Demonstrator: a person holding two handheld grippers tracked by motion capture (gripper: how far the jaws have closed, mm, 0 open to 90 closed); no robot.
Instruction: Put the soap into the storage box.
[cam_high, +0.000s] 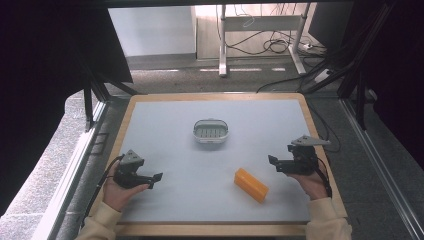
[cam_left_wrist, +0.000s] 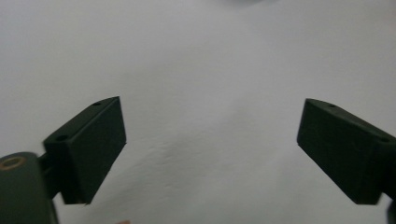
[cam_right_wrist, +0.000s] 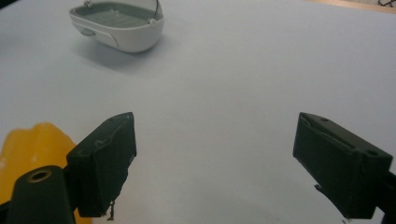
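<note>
An orange-yellow bar of soap (cam_high: 251, 185) lies flat on the pale mat, front right of centre. A white oval soap dish (cam_high: 210, 131) with a grey ribbed insert stands in the middle of the mat. My right gripper (cam_high: 274, 164) hovers low at the right, a little right of the bar, open with nothing between its jaws. In the right gripper view the bar (cam_right_wrist: 32, 154) shows behind the left jaw and the dish (cam_right_wrist: 119, 25) sits far off at upper left. My left gripper (cam_high: 156, 179) rests at the front left, open and empty (cam_left_wrist: 210, 140) over bare mat.
The mat (cam_high: 165, 115) lies on a wooden table (cam_high: 125, 115) whose edges frame it on all sides. Dark curtains and metal frame posts (cam_high: 92, 95) flank the table. Beyond the far edge stand desk legs with loose cables (cam_high: 270, 45) on the floor.
</note>
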